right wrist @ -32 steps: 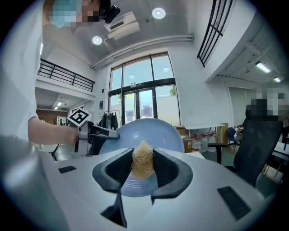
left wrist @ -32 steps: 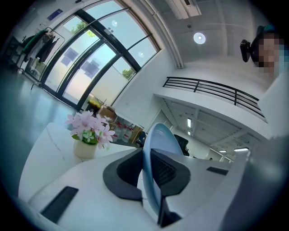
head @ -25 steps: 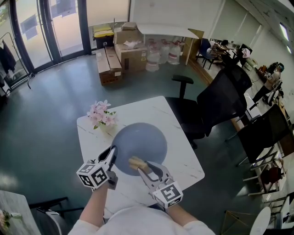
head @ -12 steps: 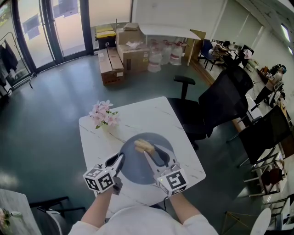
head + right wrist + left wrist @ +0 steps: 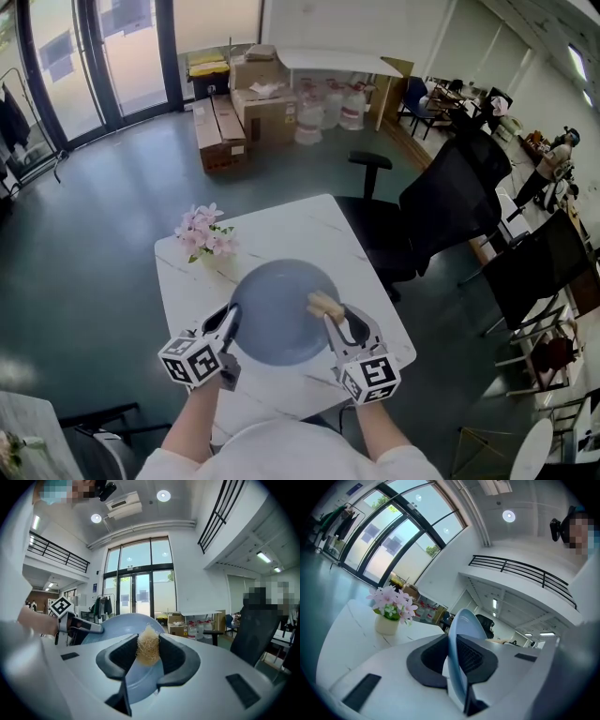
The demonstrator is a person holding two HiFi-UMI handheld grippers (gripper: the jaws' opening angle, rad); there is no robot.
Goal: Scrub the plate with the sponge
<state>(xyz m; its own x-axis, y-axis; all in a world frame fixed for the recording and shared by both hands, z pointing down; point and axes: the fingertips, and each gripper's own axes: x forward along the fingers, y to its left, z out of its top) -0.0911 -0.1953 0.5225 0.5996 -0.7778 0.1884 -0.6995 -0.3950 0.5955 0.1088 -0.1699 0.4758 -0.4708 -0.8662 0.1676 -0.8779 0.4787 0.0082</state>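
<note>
The right gripper has carried the sponge from the blue plate's middle to its right side, jaws clamped on the straw-coloured wad. The left gripper pinches the plate's left rim over the white marble table, near pink flowers. Cartons stand by glass doors, their print too small to read.

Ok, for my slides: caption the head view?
Left tongs grip a blue plate by the rim; right tongs hold a sponge at its side.
</note>
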